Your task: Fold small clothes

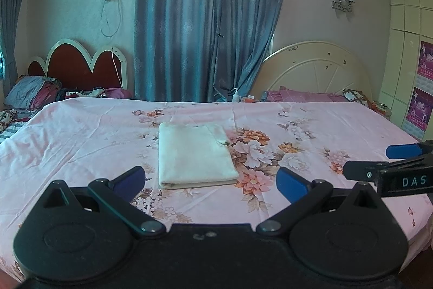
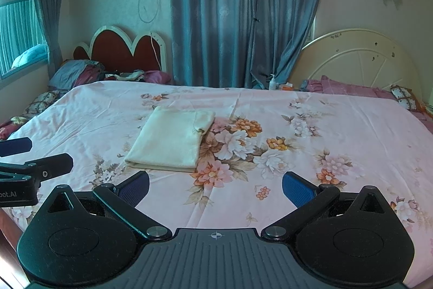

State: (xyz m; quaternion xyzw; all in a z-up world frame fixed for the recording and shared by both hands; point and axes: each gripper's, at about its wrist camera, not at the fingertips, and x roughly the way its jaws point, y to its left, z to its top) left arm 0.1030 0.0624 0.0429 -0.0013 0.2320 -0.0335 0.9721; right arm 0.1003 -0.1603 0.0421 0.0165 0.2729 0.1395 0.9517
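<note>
- Near the middle of the bed, a little left of centre, a cream garment is seen lying flat on the pink flowered sheet, already folded into a neat rectangle with layered edges showing along its near end.
- Its long axis is judged to run from near to far, with the short folded end turned toward both tools and a small dark mark visible on its right edge, toward the far end.
- From the left gripper the garment is met almost straight ahead, its near end lying just beyond the gap between the jaws; this gripper is judged the nearer of the two.
- From the right gripper the garment is found ahead and to the left, with its near right corner closest to that tool's left finger.
- Both pairs of jaws are held wide apart and nothing is gripped; neither is touching the cloth.
- The right gripper is also glimpsed at the right border of the left wrist view, beside the left one and out over the bed.
- Any further fold across the long axis would be judged to start from the near end, which is within easiest reach of the left gripper.
- At the far side, blue curtains, two headboards and pillows are seen, well apart from the garment.
</note>
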